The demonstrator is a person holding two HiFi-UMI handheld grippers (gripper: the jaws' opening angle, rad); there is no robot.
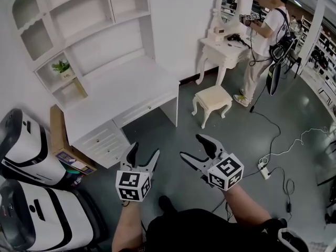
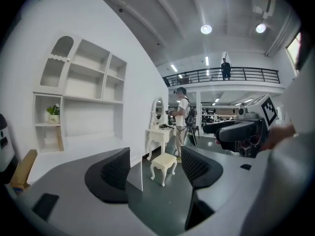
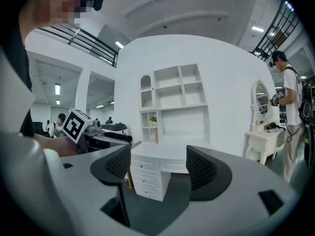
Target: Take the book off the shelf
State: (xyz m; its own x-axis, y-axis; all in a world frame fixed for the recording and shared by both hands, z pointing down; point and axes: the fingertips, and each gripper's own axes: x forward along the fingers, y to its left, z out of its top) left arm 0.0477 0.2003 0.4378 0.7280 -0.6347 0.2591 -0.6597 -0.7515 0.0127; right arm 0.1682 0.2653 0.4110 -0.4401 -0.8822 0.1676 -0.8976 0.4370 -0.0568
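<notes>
A thin tan book (image 1: 80, 87) leans in the lowest left cubby of the white desk's shelf unit (image 1: 94, 20), under a small potted plant (image 1: 62, 67). It shows too in the left gripper view as book (image 2: 59, 139) and in the right gripper view as book (image 3: 156, 135). Both grippers hang low over the grey floor, well short of the desk (image 1: 121, 96). My left gripper (image 1: 144, 154) is open and empty, left gripper (image 2: 155, 168). My right gripper (image 1: 193, 147) is open and empty as well, right gripper (image 3: 158, 168).
A cream stool (image 1: 212, 101) and a white vanity table (image 1: 226, 43) stand to the right, with a person (image 1: 265, 35) beside them. White machines (image 1: 31, 151) and a brown board (image 1: 58, 125) crowd the left. Cables and a power strip (image 1: 264, 169) lie on the floor at right.
</notes>
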